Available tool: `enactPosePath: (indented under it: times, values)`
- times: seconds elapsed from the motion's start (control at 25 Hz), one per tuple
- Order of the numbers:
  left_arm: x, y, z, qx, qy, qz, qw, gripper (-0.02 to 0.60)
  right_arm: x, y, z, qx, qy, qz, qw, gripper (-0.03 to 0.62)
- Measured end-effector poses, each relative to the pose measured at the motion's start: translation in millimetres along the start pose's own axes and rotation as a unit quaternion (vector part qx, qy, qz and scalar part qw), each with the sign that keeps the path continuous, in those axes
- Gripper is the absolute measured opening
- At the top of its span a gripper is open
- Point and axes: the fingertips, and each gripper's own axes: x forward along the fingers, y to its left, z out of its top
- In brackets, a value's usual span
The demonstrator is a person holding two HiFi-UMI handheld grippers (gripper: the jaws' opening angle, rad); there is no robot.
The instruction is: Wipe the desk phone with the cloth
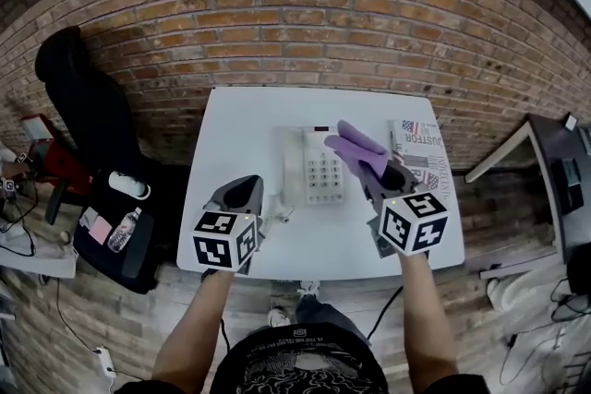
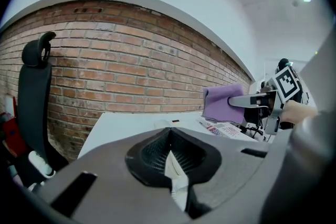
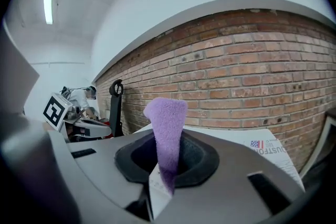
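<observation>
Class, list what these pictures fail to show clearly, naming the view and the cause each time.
1. Head view: the cloth covers the phone at its top right corner.
2. Head view: looking down, cannot tell whether cloth touches phone.
3. Head view: newspaper print too small, part behind the right gripper.
4. Right gripper view: phone hidden behind that gripper's body.

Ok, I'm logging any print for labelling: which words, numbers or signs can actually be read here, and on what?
"USTFOR": large capitals beside a small flag mark on the printed sheet, right of the desk phone; any letter before them is unclear.
Sheet's smaller print: too blurred to read.
Phone keypad digits: too small to read.
Marker cubes: black-and-white square patterns, no words.
</observation>
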Motion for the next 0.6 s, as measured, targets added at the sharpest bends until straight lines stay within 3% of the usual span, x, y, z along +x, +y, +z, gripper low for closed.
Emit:
enactPosePath:
  times: [0.6]
  values:
    - [-43,-12,-3,0.01,-0.014,-0.016,0.9997,0.006,-49,44,2,-0.018,-0.048,-0.034,0.998,0.046]
